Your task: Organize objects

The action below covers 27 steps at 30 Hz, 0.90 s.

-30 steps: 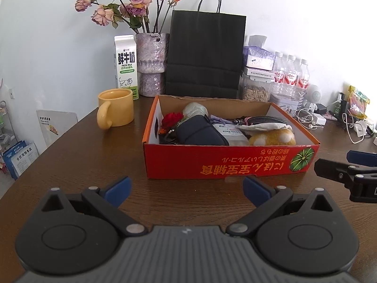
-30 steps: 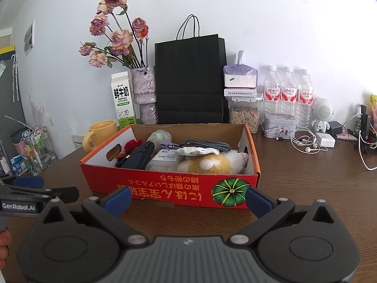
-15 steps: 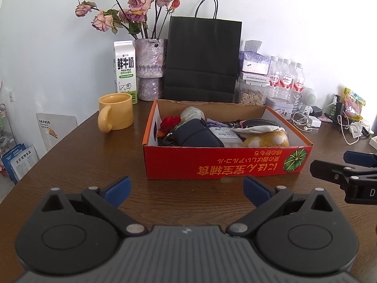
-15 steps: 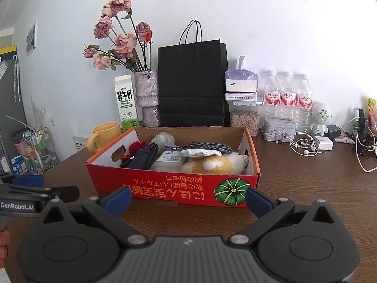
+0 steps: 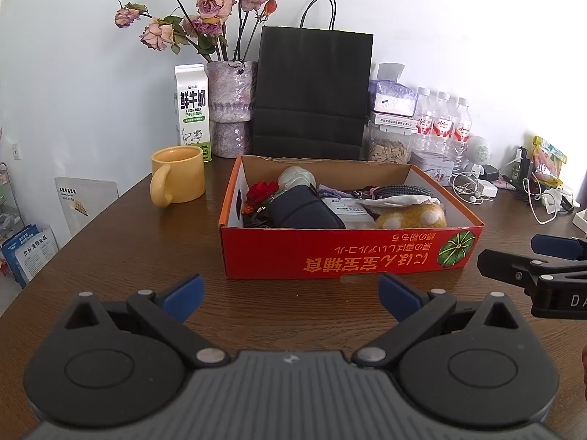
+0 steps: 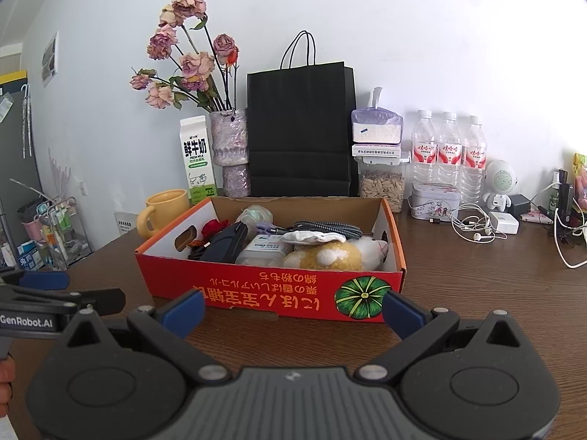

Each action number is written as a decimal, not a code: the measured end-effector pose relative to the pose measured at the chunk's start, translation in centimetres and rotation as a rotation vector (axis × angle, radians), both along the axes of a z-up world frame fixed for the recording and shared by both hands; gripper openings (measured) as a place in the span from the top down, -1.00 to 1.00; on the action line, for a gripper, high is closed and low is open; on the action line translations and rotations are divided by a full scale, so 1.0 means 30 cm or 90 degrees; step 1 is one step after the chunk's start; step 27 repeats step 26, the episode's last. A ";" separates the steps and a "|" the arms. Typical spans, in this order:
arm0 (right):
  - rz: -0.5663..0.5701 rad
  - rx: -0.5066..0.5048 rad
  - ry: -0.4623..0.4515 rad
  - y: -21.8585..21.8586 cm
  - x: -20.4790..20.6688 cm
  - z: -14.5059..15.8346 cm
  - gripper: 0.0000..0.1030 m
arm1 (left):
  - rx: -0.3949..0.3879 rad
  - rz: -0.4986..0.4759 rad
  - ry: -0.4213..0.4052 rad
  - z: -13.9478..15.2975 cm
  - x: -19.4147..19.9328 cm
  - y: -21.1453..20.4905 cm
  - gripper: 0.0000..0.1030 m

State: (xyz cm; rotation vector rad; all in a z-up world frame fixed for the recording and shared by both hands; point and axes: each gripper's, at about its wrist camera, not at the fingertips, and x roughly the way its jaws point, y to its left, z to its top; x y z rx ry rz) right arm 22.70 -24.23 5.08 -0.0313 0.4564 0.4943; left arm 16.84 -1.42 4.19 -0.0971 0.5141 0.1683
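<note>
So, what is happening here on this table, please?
A person holds two claws, both open and empty, in front of a red cardboard box on the brown wooden table. The left claw and right claw touch nothing. The box holds a dark blue pouch, a yellow plush toy and other small things. Nothing has been taken out yet.

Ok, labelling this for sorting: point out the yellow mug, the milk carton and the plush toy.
yellow mug point(image 5: 182, 176), left wrist view, outer wall.
milk carton point(image 6: 196, 161), right wrist view, printed front.
plush toy point(image 6: 330, 256), right wrist view, yellow body.
</note>
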 end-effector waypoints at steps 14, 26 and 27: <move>0.000 0.000 0.000 0.001 0.000 -0.001 -1.00 | 0.000 0.001 0.001 0.001 0.000 -0.002 -1.00; 0.000 0.000 0.000 0.002 0.000 -0.001 -1.00 | 0.003 -0.001 0.000 -0.002 -0.004 -0.007 -1.00; 0.000 0.000 0.000 0.002 0.000 -0.001 -1.00 | 0.003 -0.001 0.000 -0.002 -0.004 -0.007 -1.00</move>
